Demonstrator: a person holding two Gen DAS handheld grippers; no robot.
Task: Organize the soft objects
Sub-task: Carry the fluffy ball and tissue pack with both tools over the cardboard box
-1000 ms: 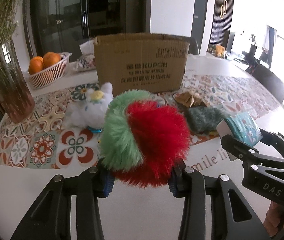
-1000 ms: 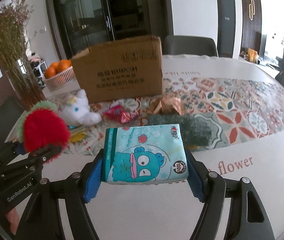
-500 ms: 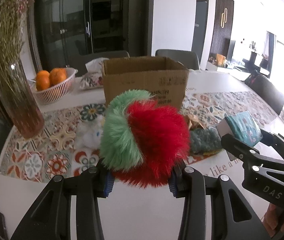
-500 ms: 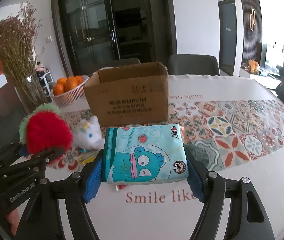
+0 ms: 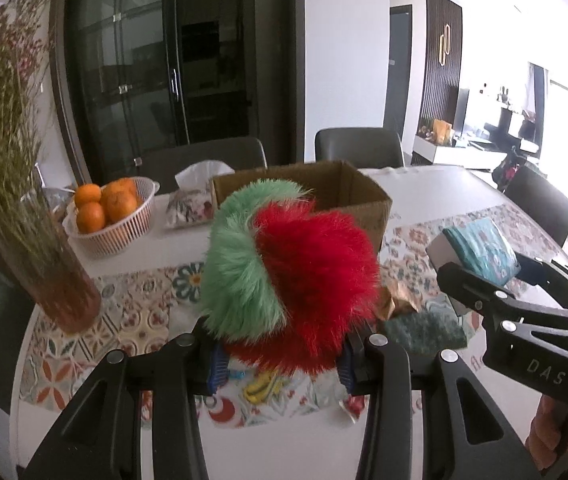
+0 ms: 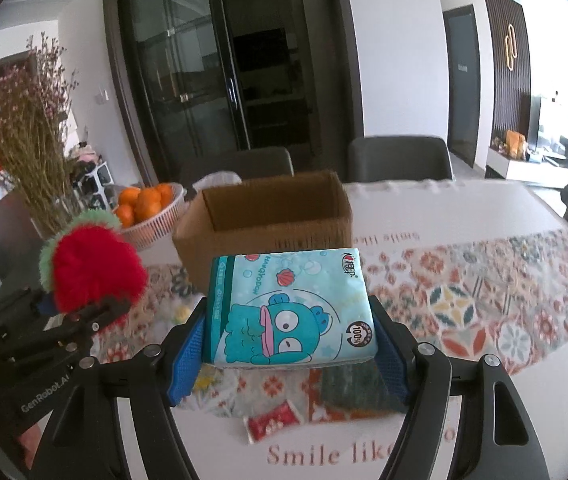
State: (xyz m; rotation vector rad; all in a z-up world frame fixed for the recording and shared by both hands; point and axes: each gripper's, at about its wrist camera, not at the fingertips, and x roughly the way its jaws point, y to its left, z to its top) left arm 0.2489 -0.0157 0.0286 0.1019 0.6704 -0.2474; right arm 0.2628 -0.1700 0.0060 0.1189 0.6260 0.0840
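My left gripper is shut on a fluffy red and green pompom and holds it above the table, in front of the open cardboard box. The pompom also shows at the left of the right wrist view. My right gripper is shut on a blue cartoon tissue pack, raised before the box. The pack also shows in the left wrist view. The box looks empty inside.
A dark green fuzzy cloth, a red packet and a gold wrapper lie on the patterned runner. A basket of oranges, a fabric tissue box and a vase of dried flowers stand at the left. Chairs stand behind the table.
Both grippers have risen with their loads and moved toward the box, whose open top now shows. The white plush toy has dropped out of sight below.
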